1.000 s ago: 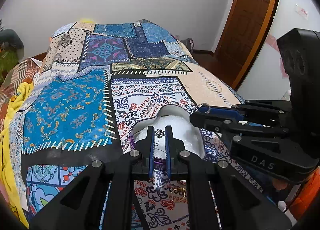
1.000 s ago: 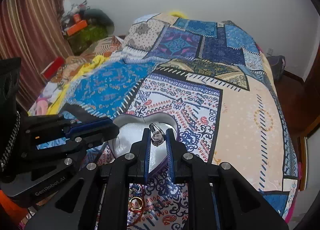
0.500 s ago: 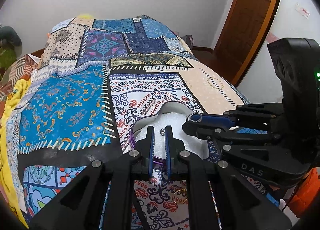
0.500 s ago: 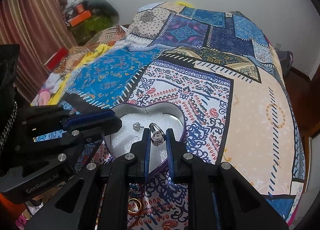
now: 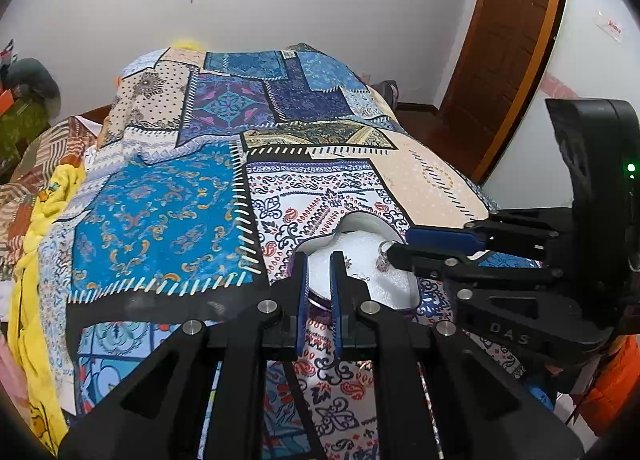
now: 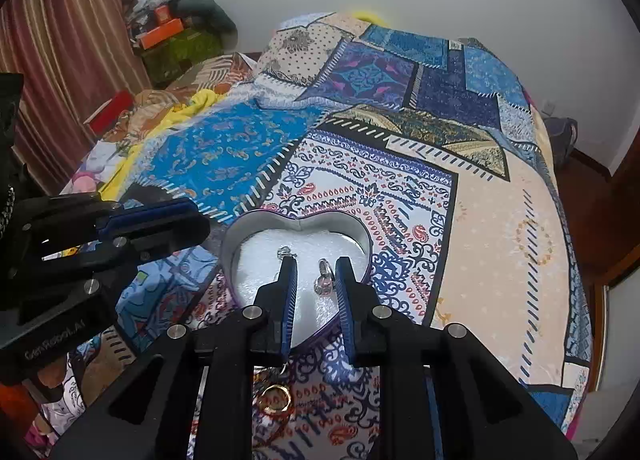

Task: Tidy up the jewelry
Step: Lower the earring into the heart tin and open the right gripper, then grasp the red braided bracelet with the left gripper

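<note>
Left wrist view: left tongs [image 5: 318, 260] sit slightly parted with nothing between the pads, parked at the near rim of the heart-shaped metal tin with white foam lining [image 5: 394, 292] on the patchwork-quilt bed [image 5: 160, 219]. Right tongs [image 5: 394, 250] reach in from the right over the tin, with the silver ring [image 5: 382, 258] at their tip. Right wrist view: right tongs [image 6: 316, 272] have gone from clamped on the ring half a second ago to clearly spread; the silver ring [image 6: 325, 280] now lies loose on the foam inside the tin [image 6: 240, 227], between the pads, apparently touching neither. A small silver earring [image 6: 285, 251] lies on the foam just beside it, toward the tin's left lobe. Read: ring is delivered, that item looks done. Still outside the tin, on the quilt just below its point: a gold ring [image 6: 275, 399]. Likely next pick. Back out straight so the pads don't drag the ring off the foam.
</note>
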